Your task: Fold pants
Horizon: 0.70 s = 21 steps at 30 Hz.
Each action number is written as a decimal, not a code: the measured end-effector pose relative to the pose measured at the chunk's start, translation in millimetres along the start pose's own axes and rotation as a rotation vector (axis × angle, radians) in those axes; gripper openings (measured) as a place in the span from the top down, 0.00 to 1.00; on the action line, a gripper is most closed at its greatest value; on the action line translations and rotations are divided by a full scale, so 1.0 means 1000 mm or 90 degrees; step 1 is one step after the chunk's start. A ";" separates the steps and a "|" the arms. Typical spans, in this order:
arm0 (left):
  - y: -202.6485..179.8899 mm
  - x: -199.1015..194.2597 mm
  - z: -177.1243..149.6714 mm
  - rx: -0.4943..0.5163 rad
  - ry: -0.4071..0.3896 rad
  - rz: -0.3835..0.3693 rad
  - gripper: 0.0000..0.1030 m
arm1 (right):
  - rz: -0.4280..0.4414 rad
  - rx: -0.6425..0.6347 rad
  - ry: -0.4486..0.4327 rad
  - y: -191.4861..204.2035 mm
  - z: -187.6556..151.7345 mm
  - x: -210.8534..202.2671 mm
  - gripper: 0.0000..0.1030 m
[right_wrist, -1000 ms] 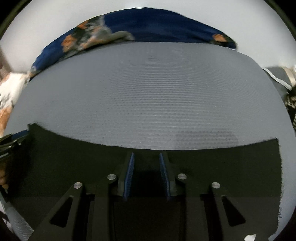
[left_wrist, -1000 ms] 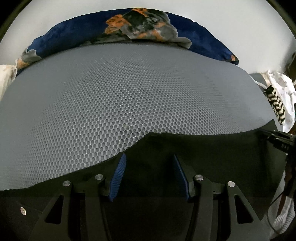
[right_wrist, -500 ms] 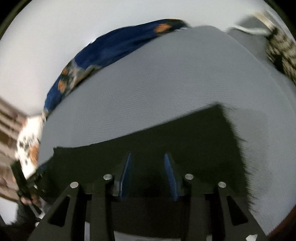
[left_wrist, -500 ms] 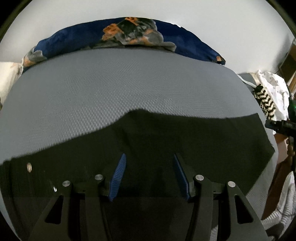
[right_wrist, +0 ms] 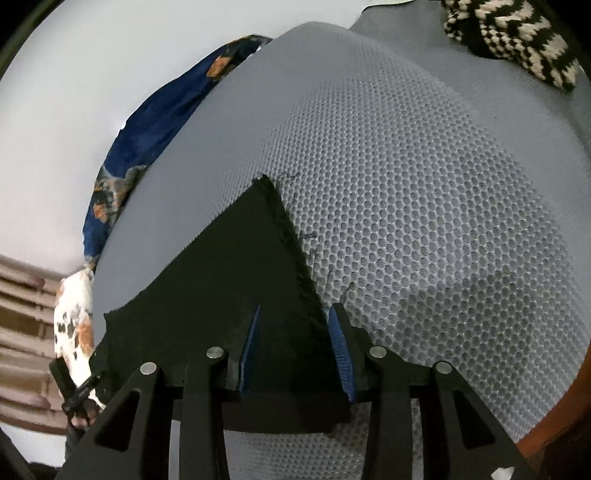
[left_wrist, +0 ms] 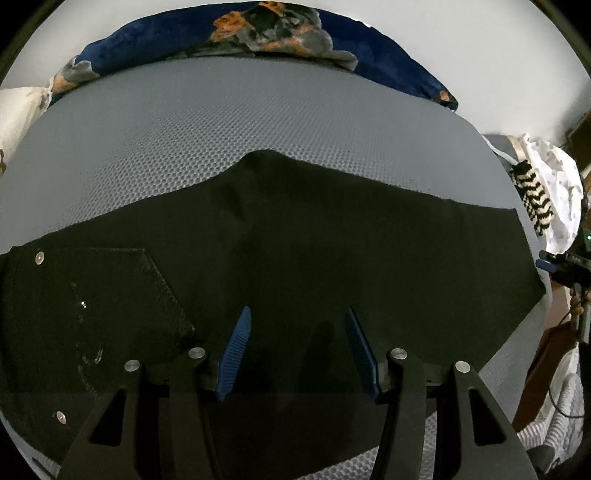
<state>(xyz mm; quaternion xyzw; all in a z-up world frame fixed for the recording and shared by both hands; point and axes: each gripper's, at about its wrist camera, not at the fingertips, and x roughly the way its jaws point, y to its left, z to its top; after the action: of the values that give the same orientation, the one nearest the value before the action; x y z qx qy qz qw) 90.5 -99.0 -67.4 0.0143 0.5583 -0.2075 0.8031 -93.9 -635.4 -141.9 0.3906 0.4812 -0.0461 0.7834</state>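
Observation:
Black pants (left_wrist: 332,240) lie flat across a grey mesh mattress (left_wrist: 258,118). In the left wrist view the waist end with a back pocket (left_wrist: 122,295) and metal rivets is at the left, and the leg runs off to the right. My left gripper (left_wrist: 297,310) hovers open over the middle of the pants with nothing pinched. In the right wrist view my right gripper (right_wrist: 294,306) is tilted over the frayed hem of the pants (right_wrist: 229,266). Its jaws stand apart with the hem edge lying between them, and the pads do not press on it.
A blue floral blanket (left_wrist: 258,26) is bunched along the far side against a white wall. A black-and-white knit piece (left_wrist: 535,199) and white cloth (left_wrist: 554,173) lie off the right end. The knit piece (right_wrist: 517,33) also shows beyond the hem, and bare mesh (right_wrist: 424,184) lies right of the hem.
The left view has drawn back, so more of the pants and the pocket now show. My right gripper has rolled and swept sideways to the hem end, and its jaws have widened slightly.

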 end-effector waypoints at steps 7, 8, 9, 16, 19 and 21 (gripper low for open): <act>-0.002 0.008 -0.003 -0.008 0.021 0.023 0.47 | 0.047 -0.022 0.006 -0.004 0.005 0.014 0.66; -0.002 0.010 -0.004 -0.008 0.025 0.025 0.47 | 0.058 -0.027 0.005 -0.002 0.006 0.018 0.67; -0.003 0.012 -0.004 -0.010 0.029 0.028 0.47 | 0.062 -0.035 -0.001 0.002 0.008 0.020 0.67; -0.004 0.016 -0.006 -0.005 0.020 0.040 0.47 | 0.086 -0.066 0.003 0.025 0.014 0.043 0.87; -0.004 0.017 -0.007 -0.001 0.012 0.043 0.47 | 0.067 -0.067 -0.010 0.032 0.011 0.045 0.89; -0.003 0.016 -0.009 -0.001 0.009 0.042 0.47 | 0.047 -0.069 -0.023 0.039 0.009 0.044 0.90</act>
<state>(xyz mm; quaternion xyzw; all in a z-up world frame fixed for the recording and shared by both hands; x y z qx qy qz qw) 86.1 -104.8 -84.8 0.0337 0.5631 -0.1804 0.8058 -46.8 -601.0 -152.2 0.3640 0.4542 0.0018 0.8132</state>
